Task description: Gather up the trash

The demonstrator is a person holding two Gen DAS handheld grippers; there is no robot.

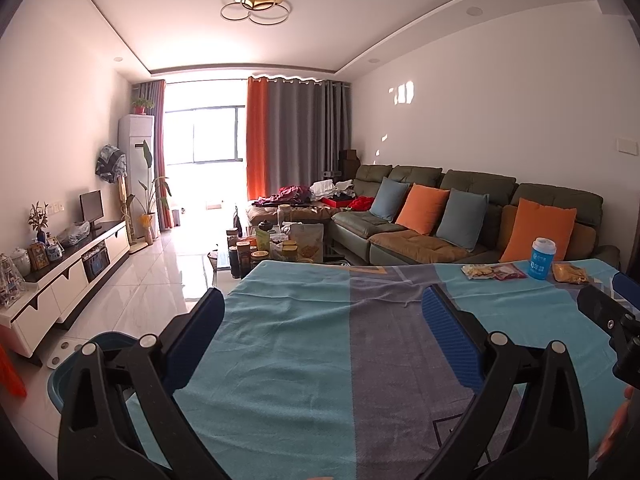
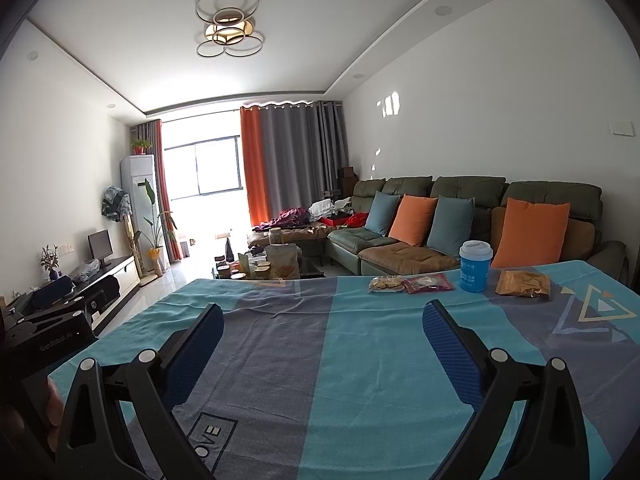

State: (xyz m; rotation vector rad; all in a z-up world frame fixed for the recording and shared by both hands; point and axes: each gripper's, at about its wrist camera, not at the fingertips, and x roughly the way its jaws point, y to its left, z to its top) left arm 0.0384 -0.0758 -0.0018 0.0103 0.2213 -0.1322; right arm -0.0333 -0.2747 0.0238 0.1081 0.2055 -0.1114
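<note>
Trash lies in a row at the far right of a table under a teal and grey cloth (image 2: 360, 360): a pale cracker packet (image 2: 386, 283), a red packet (image 2: 428, 282), a blue cup with a white lid (image 2: 475, 266) and a yellow packet (image 2: 522, 283). The left wrist view shows the same cracker packet (image 1: 478, 271), red packet (image 1: 508, 271), cup (image 1: 543, 258) and yellow packet (image 1: 570, 274). My left gripper (image 1: 320, 304) is open over bare cloth, well short of them. My right gripper (image 2: 323, 314) is open too, empty, nearer the row.
A teal bin (image 1: 56, 384) stands on the floor by the table's left edge. Beyond the table are a coffee table crowded with jars (image 1: 276, 248), a green sofa with cushions (image 1: 420, 216) and a white TV cabinet (image 1: 72, 280) along the left wall.
</note>
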